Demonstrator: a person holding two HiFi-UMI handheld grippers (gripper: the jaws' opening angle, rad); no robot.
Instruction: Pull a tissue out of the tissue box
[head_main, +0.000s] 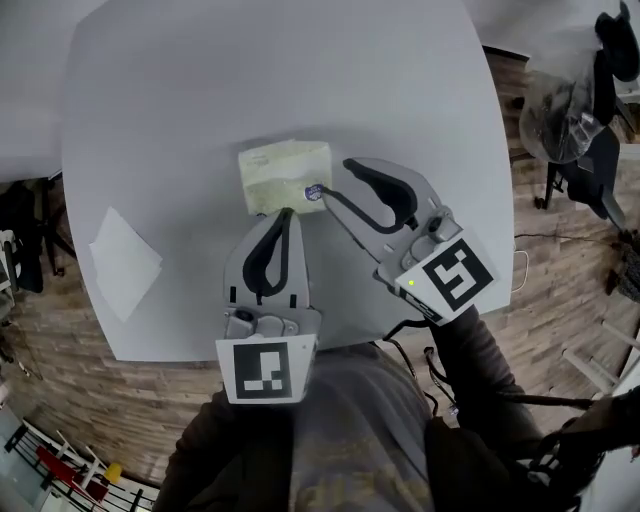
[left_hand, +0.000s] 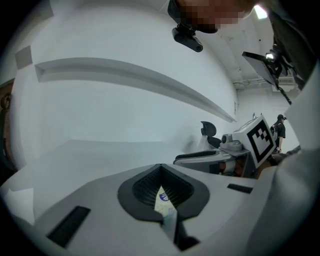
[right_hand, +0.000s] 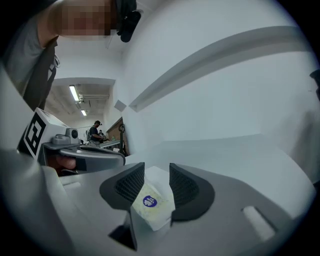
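A pale yellow-green tissue pack (head_main: 283, 176) with a round blue sticker lies in the middle of the white table (head_main: 400, 90). My left gripper (head_main: 287, 214) is shut, its tips just at the pack's near edge; in the left gripper view the pack (left_hand: 165, 201) shows through the slit below the closed tips. My right gripper (head_main: 335, 178) is open at the pack's right near corner. In the right gripper view the pack (right_hand: 150, 204) sits low in the gap between the spread fingers, and the pads do not press on it.
A white sheet (head_main: 124, 262) lies flat near the table's left edge. The table's near edge runs just in front of the person's body. A dark chair and bagged items (head_main: 580, 130) stand on the wooden floor at the right.
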